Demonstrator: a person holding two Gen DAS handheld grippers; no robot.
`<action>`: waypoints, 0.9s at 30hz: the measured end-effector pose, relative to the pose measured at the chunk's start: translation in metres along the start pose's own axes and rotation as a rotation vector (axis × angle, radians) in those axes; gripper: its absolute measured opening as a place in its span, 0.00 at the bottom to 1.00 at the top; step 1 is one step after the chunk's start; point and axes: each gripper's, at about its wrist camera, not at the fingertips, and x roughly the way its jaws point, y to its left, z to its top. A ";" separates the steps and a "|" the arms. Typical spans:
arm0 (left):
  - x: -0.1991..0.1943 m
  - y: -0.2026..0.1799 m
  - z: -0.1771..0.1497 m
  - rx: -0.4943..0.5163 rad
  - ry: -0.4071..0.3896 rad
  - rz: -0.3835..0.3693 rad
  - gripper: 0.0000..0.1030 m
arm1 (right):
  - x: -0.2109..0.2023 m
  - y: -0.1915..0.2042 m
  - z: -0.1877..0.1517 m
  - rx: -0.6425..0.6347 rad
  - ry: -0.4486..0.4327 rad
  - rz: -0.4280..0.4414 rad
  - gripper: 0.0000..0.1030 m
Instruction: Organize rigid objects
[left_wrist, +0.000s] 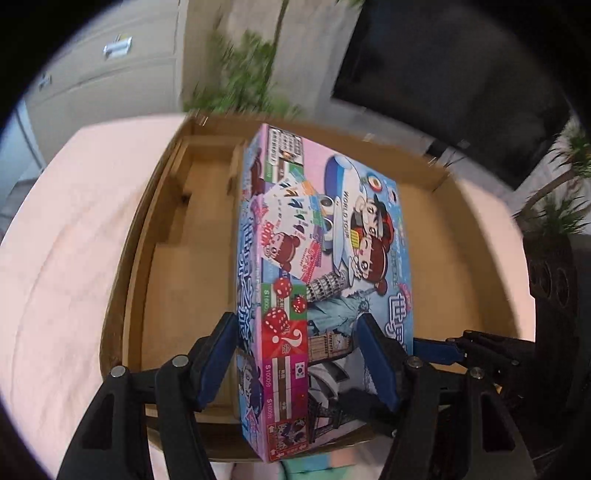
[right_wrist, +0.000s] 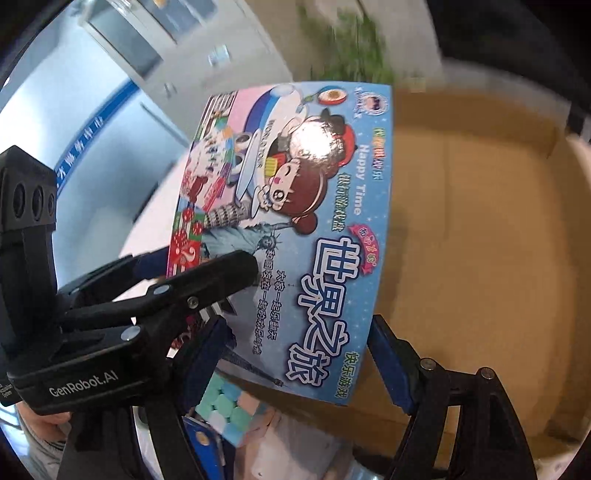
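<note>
Left gripper (left_wrist: 299, 354) clamped on board game box (left_wrist: 325, 258), held over empty cardboard box (left_wrist: 166, 280); right gripper (right_wrist: 295, 354) apart. Nothing packed yet.

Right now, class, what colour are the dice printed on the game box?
Red with white dots, on the game box held over the cardboard tray; clearest in the left wrist view.

I'm seeing a pale pink surface (left_wrist: 66, 258) spreading out on the left, and leafy green plants (left_wrist: 243, 74) showing blurred behind it. A dark screen (left_wrist: 443, 74) is filling the back right, beige cabinet doors (left_wrist: 110, 66) are standing at the back left, and a blue stripe (right_wrist: 92, 125) is running along a pale wall
</note>
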 end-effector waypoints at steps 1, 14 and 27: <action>0.002 0.002 -0.003 0.000 0.013 0.012 0.62 | 0.010 -0.003 0.004 0.004 0.041 0.017 0.73; -0.018 0.006 -0.048 0.057 -0.020 0.021 0.62 | -0.097 -0.127 -0.010 0.101 -0.101 -0.161 0.67; -0.014 0.013 -0.044 0.123 0.011 0.081 0.60 | -0.091 -0.137 -0.071 0.040 -0.015 -0.456 0.09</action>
